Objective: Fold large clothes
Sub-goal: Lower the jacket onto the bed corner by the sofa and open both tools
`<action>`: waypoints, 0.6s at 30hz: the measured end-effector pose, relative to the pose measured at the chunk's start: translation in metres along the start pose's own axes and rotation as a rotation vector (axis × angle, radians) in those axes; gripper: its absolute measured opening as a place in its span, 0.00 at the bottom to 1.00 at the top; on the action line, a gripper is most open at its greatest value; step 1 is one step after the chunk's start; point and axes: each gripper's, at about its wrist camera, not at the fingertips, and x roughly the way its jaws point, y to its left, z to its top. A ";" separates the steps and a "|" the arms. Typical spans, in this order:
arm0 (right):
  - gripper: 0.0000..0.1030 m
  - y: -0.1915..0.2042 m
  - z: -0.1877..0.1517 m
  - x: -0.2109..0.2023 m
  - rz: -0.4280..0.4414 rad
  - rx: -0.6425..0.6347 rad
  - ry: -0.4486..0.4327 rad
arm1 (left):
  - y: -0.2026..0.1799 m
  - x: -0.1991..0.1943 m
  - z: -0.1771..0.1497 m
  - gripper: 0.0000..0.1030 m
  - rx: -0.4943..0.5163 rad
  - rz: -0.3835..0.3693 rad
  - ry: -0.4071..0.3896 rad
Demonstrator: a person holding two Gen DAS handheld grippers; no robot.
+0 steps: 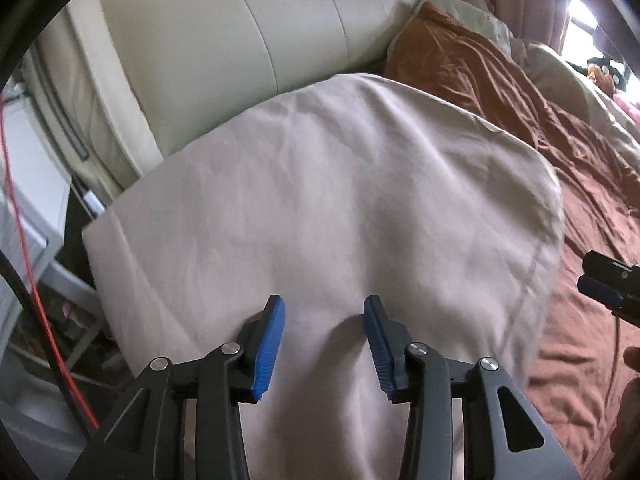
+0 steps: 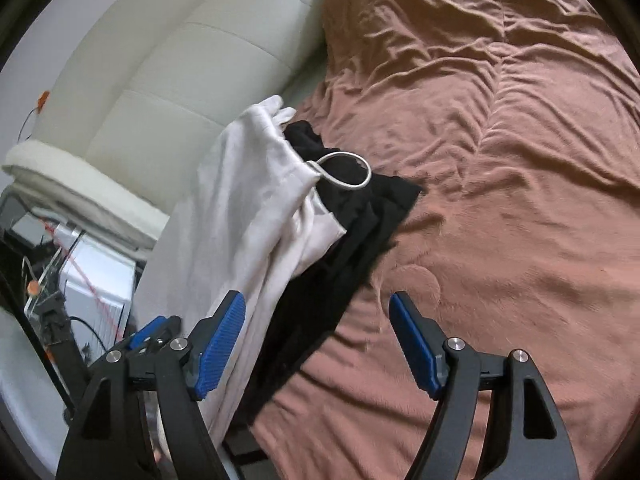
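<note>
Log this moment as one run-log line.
left gripper: open over beige garment | right gripper: open, empty | white garment on black garment | bed cover

Open bedspread [image 2: 500, 200] beside garments [image 2: 256, 208]

Pale beige garment [image 1: 320, 208]: large, lightly creased, spread on the bed, one edge against the cream headboard [image 1: 224, 36]. Black garment [image 2: 344, 240]: crumpled, partly under the pale one, farther from the headboard; white drawstring loop [image 2: 344, 172] on top
</note>
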 end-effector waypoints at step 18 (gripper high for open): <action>0.90 0.020 -0.080 -0.185 -0.175 -0.160 -0.159 | -0.034 -0.123 -0.062 0.86 -0.017 -0.219 -0.203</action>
